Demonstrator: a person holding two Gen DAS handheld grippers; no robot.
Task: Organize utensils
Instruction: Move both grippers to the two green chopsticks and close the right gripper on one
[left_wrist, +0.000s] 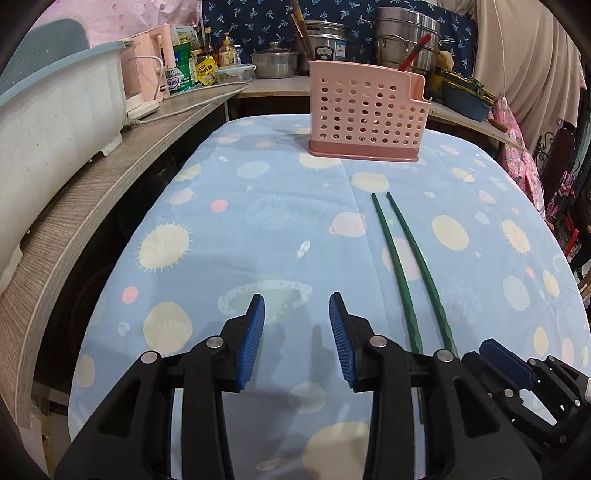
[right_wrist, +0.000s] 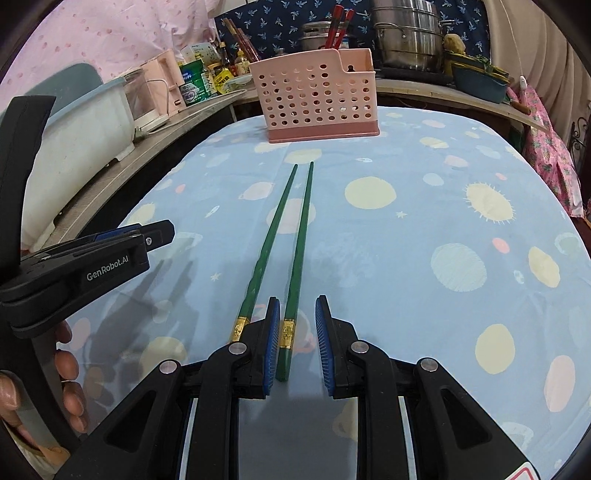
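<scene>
Two green chopsticks (right_wrist: 295, 236) with gold bands lie side by side on the blue planet-print cloth, tips toward a pink perforated utensil holder (right_wrist: 317, 96) at the far edge. My right gripper (right_wrist: 297, 314) is open low over the cloth, its fingers astride the thick end of the right chopstick; the left chopstick lies just outside its left finger. My left gripper (left_wrist: 297, 306) is open and empty, to the left of the chopsticks (left_wrist: 406, 266). The holder (left_wrist: 365, 114) stands ahead of it. Red chopsticks (right_wrist: 338, 26) stick up behind the holder.
A wooden shelf (left_wrist: 110, 173) along the left carries a white tub (left_wrist: 51, 122), a pink kettle and bottles. Steel pots (right_wrist: 406, 33) stand behind the table. The cloth's right edge drops off near pink fabric (right_wrist: 546, 140).
</scene>
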